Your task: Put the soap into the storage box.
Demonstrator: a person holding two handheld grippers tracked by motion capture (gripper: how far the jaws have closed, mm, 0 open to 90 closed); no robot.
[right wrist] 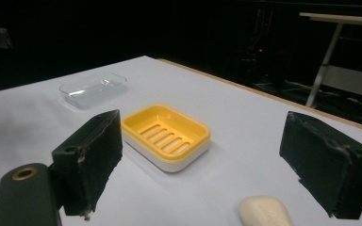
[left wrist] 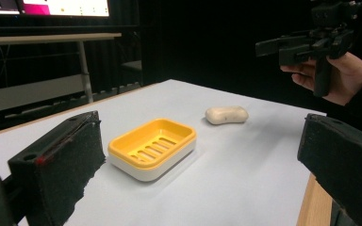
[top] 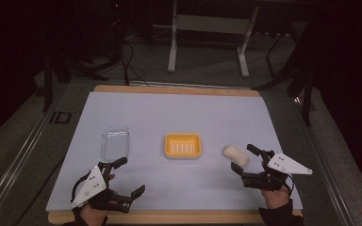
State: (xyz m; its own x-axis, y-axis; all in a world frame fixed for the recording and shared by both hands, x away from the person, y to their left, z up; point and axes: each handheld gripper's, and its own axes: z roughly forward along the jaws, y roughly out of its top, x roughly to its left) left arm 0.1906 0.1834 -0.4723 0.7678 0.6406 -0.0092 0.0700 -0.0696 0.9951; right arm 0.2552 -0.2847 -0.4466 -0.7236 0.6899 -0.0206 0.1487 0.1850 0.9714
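A yellow soap dish (top: 183,145) (left wrist: 152,146) (right wrist: 166,135) sits empty in the middle of the white mat (top: 179,113). To its right lies a cream soap bar (top: 235,155) (left wrist: 226,115) (right wrist: 264,212). My right gripper (top: 241,158) (right wrist: 212,160) is open and hovers just above the bar, its jaws wide and pressing on nothing. In the left gripper view the right gripper (left wrist: 306,44) is held in a hand well above the table. My left gripper (top: 131,175) (left wrist: 202,165) is open at the front left and points toward the dish, with nothing between its jaws.
A clear plastic tray (top: 115,142) (right wrist: 93,89) lies on the mat left of the dish. The mat covers a wooden board whose edge (top: 169,217) shows at the front. A white desk frame (top: 207,28) stands behind the table in the dark room.
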